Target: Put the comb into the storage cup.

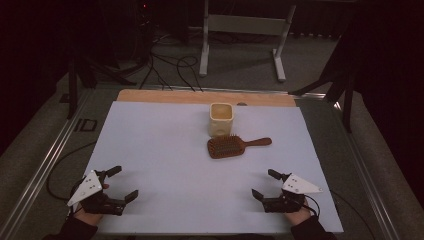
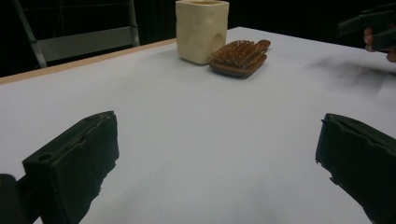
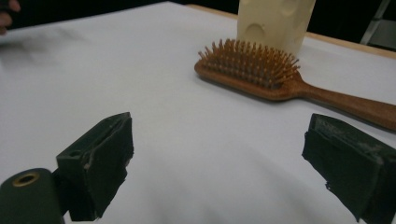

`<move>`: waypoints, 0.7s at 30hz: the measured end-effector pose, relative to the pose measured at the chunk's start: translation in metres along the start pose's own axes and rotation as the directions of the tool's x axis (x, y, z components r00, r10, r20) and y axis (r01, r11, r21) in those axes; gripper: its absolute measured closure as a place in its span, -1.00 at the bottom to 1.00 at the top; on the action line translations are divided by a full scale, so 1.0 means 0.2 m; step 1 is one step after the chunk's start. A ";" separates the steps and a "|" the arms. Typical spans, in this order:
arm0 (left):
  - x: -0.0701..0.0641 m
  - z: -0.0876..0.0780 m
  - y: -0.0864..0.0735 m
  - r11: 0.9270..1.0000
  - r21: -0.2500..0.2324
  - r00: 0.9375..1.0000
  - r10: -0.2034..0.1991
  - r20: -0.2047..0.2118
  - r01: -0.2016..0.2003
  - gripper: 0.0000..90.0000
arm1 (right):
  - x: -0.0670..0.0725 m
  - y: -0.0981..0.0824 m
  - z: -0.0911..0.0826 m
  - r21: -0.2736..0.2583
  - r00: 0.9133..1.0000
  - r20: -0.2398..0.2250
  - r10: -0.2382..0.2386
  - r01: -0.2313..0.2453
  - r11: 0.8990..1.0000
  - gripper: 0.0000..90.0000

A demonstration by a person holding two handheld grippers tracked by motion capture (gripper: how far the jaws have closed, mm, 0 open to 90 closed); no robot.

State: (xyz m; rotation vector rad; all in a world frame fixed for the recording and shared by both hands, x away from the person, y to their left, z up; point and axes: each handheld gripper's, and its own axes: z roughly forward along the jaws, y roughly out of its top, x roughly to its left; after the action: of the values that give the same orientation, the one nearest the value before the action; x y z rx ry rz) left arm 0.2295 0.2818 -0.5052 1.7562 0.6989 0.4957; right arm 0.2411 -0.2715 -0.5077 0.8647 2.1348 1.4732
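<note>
Left claw (image 1: 121,184) resting wide and empty at the near left of the white bench (image 1: 165,150), one cream cup (image 1: 221,119) and one wooden hairbrush (image 1: 237,146) just beside it lying well ahead, brush handle cut off in right gripper view, right claw (image 1: 265,184) also gaping wide, empty.

A table (image 1: 165,150) covered by a white sheet, a wooden strip bare along its far edge. 2 things lie on it: a cream square cup (image 1: 221,119), upright, and a wooden paddle hairbrush (image 1: 235,146), bristles up, just before it, ahead of both open jaw pairs.
</note>
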 end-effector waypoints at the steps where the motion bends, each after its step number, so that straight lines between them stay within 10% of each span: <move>1: 0.00 0.00 0.00 1.000 -0.001 1.000 -0.006 -0.003 0.006 -1.00 | 0.00 0.00 0.00 0.005 1.000 0.007 -0.006 0.006 1.000 -0.81; 21: -0.01 -0.02 0.00 0.999 0.032 1.000 -0.002 -0.008 0.002 -1.00 | 0.03 0.04 0.02 0.097 0.999 -0.046 -0.025 0.029 0.995 -0.82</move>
State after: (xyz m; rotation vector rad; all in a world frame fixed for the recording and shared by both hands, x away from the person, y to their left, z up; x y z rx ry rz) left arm 0.2252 0.2826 -0.5037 1.7845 0.7176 0.4932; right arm 0.2414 -0.2621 -0.5021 0.8401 2.2593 1.3974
